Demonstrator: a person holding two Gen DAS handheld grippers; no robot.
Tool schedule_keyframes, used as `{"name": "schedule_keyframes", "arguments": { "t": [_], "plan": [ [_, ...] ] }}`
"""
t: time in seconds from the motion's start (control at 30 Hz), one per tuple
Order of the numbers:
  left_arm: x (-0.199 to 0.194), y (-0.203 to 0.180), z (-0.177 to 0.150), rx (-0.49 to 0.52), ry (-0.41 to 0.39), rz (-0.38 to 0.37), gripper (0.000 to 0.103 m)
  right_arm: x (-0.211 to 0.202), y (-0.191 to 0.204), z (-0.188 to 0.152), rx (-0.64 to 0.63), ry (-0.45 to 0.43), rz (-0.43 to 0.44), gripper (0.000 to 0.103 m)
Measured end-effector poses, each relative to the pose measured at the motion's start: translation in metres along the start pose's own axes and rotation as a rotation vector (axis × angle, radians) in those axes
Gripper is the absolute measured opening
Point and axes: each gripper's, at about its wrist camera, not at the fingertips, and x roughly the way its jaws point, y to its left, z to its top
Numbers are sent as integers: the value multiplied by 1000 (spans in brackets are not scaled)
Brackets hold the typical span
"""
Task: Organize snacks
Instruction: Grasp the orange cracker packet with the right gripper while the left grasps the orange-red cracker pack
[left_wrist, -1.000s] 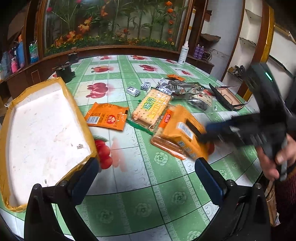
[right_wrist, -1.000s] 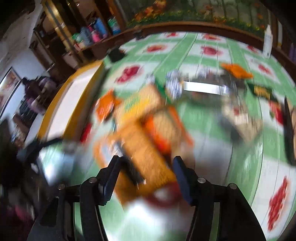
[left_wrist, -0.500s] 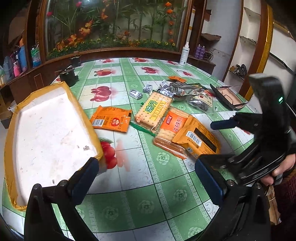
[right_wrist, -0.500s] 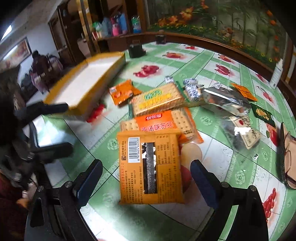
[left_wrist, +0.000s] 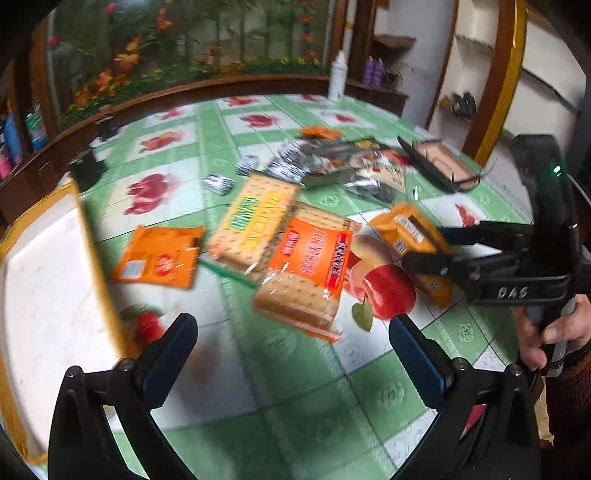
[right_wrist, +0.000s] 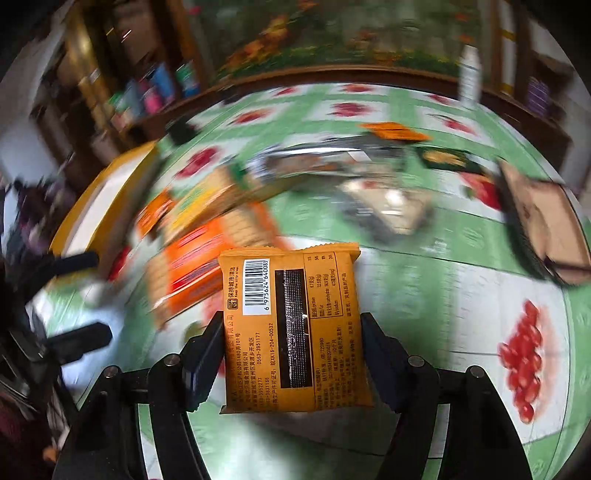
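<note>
The right gripper has the orange packet between its jaws. The jaws are closing, and both pads meet the packet's side edges at about its mid-height. The packet sits barcode side up, sharp against a blurred background. Its top seam reaches well past the fingertips; its bottom seam lies back toward the gripper body. In the left wrist view the same packet hangs tilted at the tips of the right gripper, clear of the table and just right of the red apple print. A hand grips the tool's handle at the right edge.

The left gripper stands released, jaws wide apart with nothing between them. It points down at bare tablecloth just short of the red cracker pack.

Positions relative to the red cracker pack:
- The yellow cracker pack lies touching it on the far left side.
- A flat orange sachet lies well to the left.
- The white tray with the yellow rim lies farther left, at the table edge.
- Foil wrappers lie beyond it, toward the table centre.
- The held packet is just to its right.
</note>
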Motion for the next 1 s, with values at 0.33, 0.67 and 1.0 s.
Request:
{"name": "schedule_keyframes", "arguments": {
  "t": [0.33,0.67,1.0],
  "plan": [
    [48,0,20,5,87,51,94,-5,-30,-7,139,-37,119,74],
    [40,-24,12,15,103,-15,66,-3,-28,-6,143,-37,126,74],
    [59,-21,31,5,114,52,71,-3,-30,-8,148,-41,133,74]
  ]
}}
